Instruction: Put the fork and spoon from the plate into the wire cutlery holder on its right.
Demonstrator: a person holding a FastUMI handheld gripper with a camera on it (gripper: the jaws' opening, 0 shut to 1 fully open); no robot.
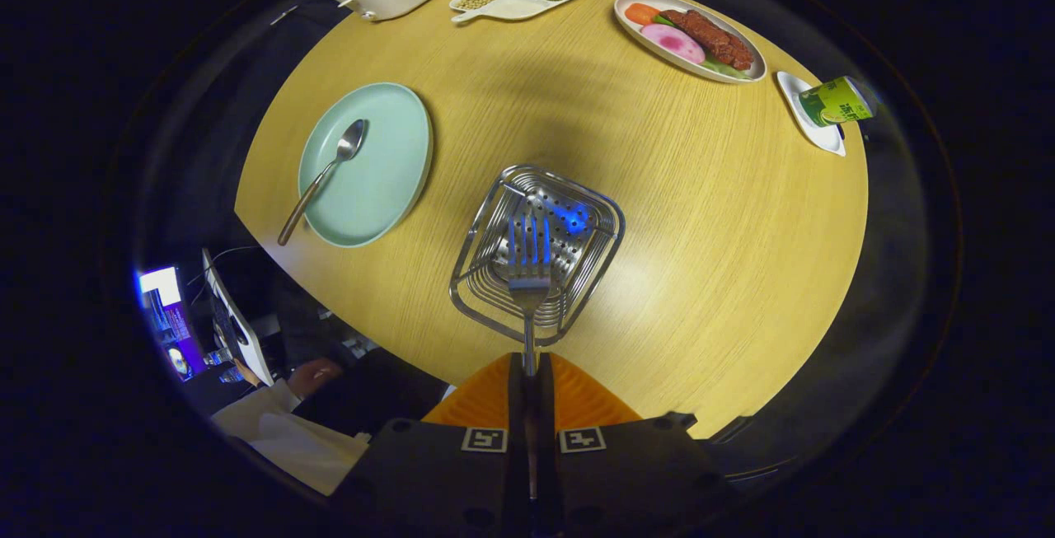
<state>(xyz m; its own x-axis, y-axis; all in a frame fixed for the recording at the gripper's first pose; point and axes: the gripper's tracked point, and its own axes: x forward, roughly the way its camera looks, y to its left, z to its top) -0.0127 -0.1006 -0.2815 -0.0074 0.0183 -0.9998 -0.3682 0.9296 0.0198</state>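
The claw (530,369) is closed tight on the handle of the silver metal fork (527,262), both fingers pressing it, tines pointing ahead over the mouth of the square wire cutlery holder (486,270) on the round wooden desk (684,192). The steel spoon (330,171) lies on the pale green round plate (387,167), left of the holder, its handle overhanging the rim.

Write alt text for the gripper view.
The gripper, shut on a silver metal fork, holds its tines over the square wire cutlery holder on a round wooden table. A silver spoon lies on the pale green plate beside the holder.
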